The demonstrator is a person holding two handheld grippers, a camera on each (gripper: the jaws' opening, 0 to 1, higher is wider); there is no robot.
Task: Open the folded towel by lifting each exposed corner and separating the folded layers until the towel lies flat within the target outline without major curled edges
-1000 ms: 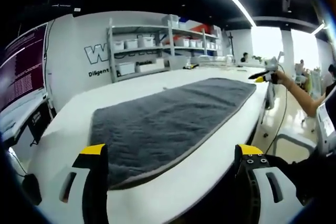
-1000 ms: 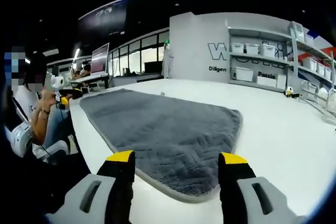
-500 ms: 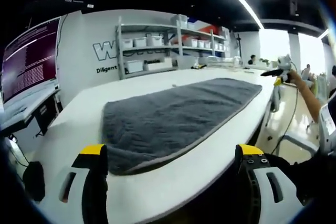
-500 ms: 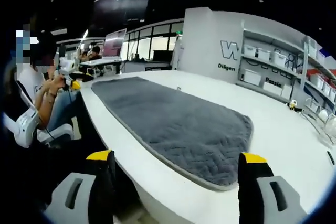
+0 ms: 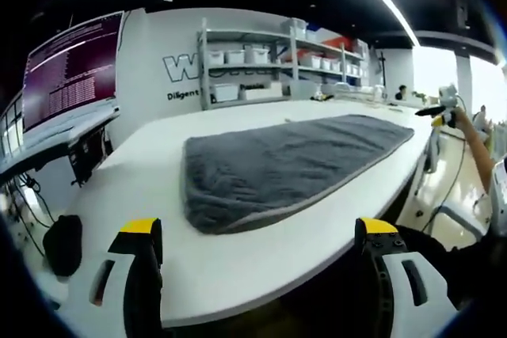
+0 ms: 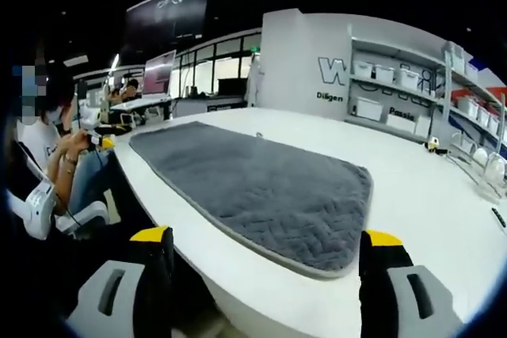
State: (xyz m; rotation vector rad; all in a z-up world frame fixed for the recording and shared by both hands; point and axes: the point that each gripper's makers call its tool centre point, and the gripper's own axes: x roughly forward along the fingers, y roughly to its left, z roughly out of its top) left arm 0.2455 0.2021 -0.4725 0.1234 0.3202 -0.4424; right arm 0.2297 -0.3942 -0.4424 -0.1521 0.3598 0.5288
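Note:
A dark grey towel [image 5: 281, 162] with a lighter hem lies spread along the white table [image 5: 150, 172], its near end slightly bunched. In the left gripper view my left gripper [image 5: 252, 235] is open, pulled back off the table's front edge with nothing between its yellow-tipped fingers. The same towel [image 6: 253, 184] stretches away over the table [image 6: 428, 187] in the right gripper view. My right gripper [image 6: 265, 243] is open there too, held short of the table edge below the towel's rounded near end.
Shelves with white bins [image 5: 261, 65] stand against the back wall. A monitor [image 5: 71, 77] is at the left, and a dark object [image 5: 62, 244] hangs by the table's left corner. A seated person [image 6: 55, 156] holds another gripper beyond the table's far end.
Both views have drawn back from the table and swung a little, so the towel looks smaller and farther. The right gripper opened wider after the earliest frame. The towel itself has not moved.

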